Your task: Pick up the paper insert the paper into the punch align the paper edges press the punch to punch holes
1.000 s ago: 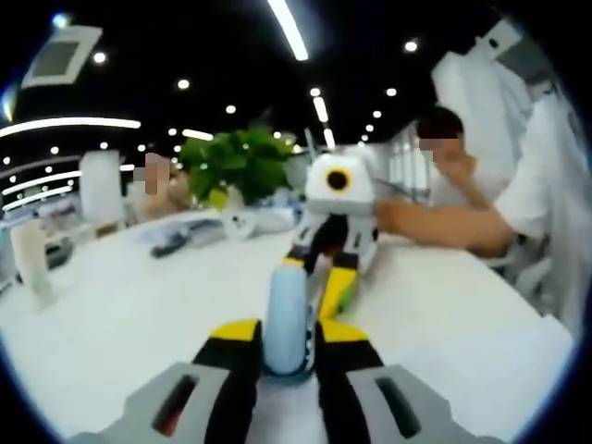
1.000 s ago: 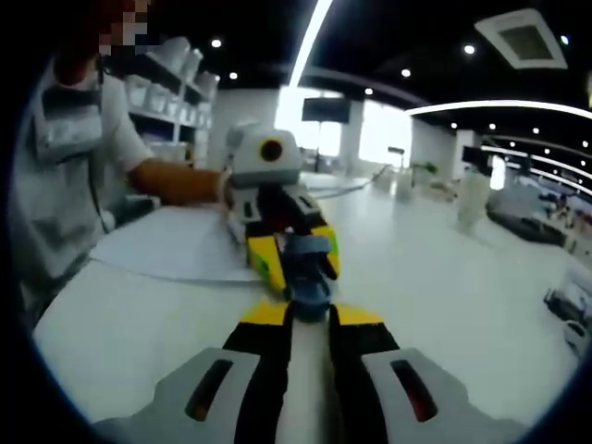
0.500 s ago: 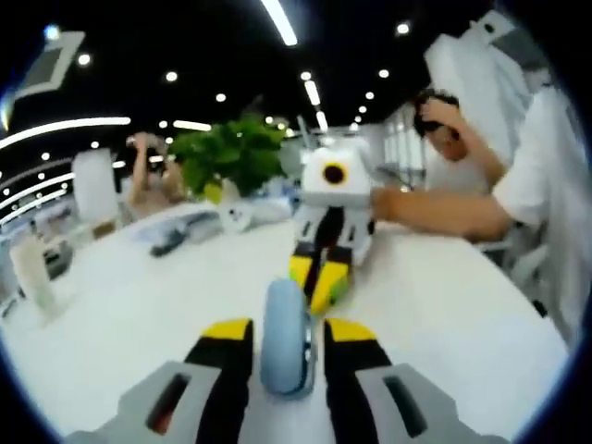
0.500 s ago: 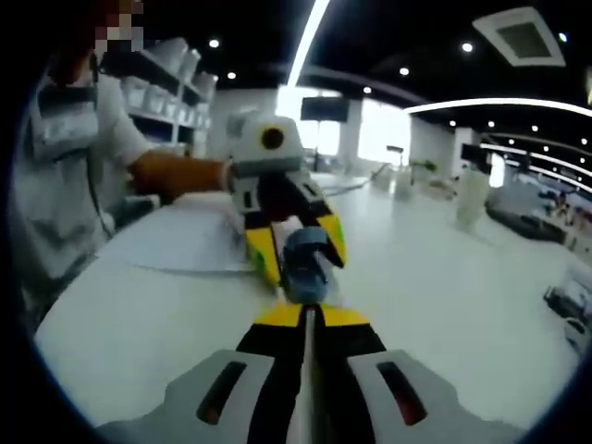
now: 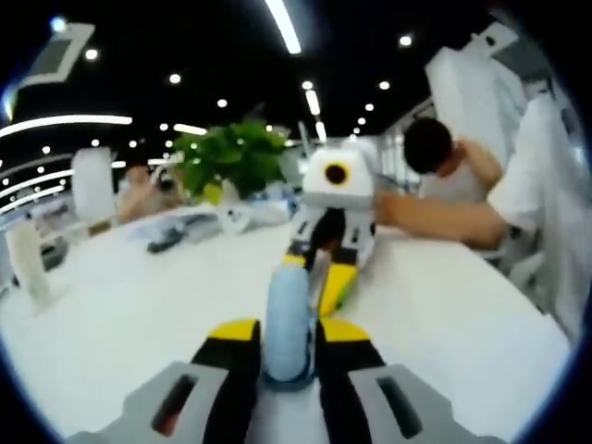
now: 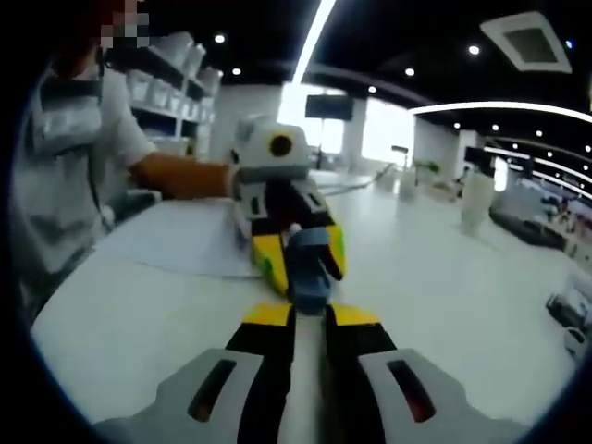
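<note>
A light blue hole punch (image 5: 287,319) stands on edge between my left gripper's (image 5: 286,335) jaws, which are shut on it. In the right gripper view the same punch (image 6: 308,268) is held between the left gripper's yellow fingertips (image 6: 269,262). My right gripper (image 6: 309,314) points at the punch's near end with its jaws almost together and only a thin pale slit between them. Whether anything is pinched there I cannot tell. In the left gripper view the right gripper (image 5: 324,277) faces me just behind the punch. A white paper sheet (image 6: 171,245) lies flat on the table beside the left gripper.
The white table (image 5: 120,314) stretches wide on both sides. A person's forearm (image 6: 180,176) reaches over the paper. A green plant (image 5: 236,162), small dark items (image 5: 171,242) and a pale cup (image 5: 23,259) stand far back. Another person (image 5: 444,171) sits beyond.
My right gripper's jaws pressed fully together half a second ago and now show a thin slit again. The punch stays in the left jaws. The seated person lowered an arm.
</note>
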Demonstrator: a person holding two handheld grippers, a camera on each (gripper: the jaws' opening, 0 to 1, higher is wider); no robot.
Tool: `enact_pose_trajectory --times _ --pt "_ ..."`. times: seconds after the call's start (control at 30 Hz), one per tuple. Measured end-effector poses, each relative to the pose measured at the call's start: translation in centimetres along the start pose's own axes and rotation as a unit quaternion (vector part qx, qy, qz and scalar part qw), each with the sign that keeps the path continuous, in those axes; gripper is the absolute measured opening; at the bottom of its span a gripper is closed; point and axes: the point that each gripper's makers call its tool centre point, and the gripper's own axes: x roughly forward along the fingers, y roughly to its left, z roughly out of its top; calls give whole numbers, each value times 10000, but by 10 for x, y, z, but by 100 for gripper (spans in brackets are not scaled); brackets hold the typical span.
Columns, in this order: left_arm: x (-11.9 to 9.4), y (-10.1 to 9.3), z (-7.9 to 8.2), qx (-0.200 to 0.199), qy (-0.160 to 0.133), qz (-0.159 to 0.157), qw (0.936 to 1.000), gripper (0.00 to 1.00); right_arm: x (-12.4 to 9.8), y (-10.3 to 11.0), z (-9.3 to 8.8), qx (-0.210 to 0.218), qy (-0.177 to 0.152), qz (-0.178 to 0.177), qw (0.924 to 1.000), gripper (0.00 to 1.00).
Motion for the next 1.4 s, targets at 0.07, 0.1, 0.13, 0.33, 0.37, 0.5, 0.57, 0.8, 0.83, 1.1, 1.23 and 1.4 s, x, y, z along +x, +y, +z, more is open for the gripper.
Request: enact_pose_trajectory --times 0.07,0.1,0.13,0.33,0.37,0.5,0.57,0.8,0.83,1.1,1.23,1.4 --pt "0 1 0 -43 -28 5 10000 27 0 0 -1 -10 21 4 10000 17" --pt "0 1 0 -49 -31 0 10000 27 0 0 -1 -12 19 10 10000 17" --pt "0 1 0 -48 -31 -3 10000 27 0 0 -1 -4 15 11 10000 16" --pt "2 -1 -1 8 -30 -41 10000 27 0 1 -2 17 39 15 10000 16" --pt "2 -1 -1 11 -33 -45 10000 27 0 1 -2 17 43 13 10000 16" --pt "2 -1 -1 12 -53 -55 10000 27 0 0 -3 35 48 8 10000 16" --pt "2 -1 -1 20 -58 -61 10000 26 0 1 -3 37 54 6 10000 16" --pt "2 -1 -1 -24 -86 -85 9999 24 1 0 -3 84 55 -22 9999 16" --pt "2 -1 -1 -39 -96 -92 9999 24 1 0 -3 100 53 -25 9999 16" --pt "1 0 -1 -88 -128 -92 9998 24 -15 -8 6 629 -354 -232 9971 17" --pt "1 0 -1 -104 -134 -88 9998 24 -33 -14 33 1402 -974 -802 9820 14" --pt "0 -1 -1 -82 -141 -73 9998 24 -42 -18 78 1396 -1647 -1962 9565 5"
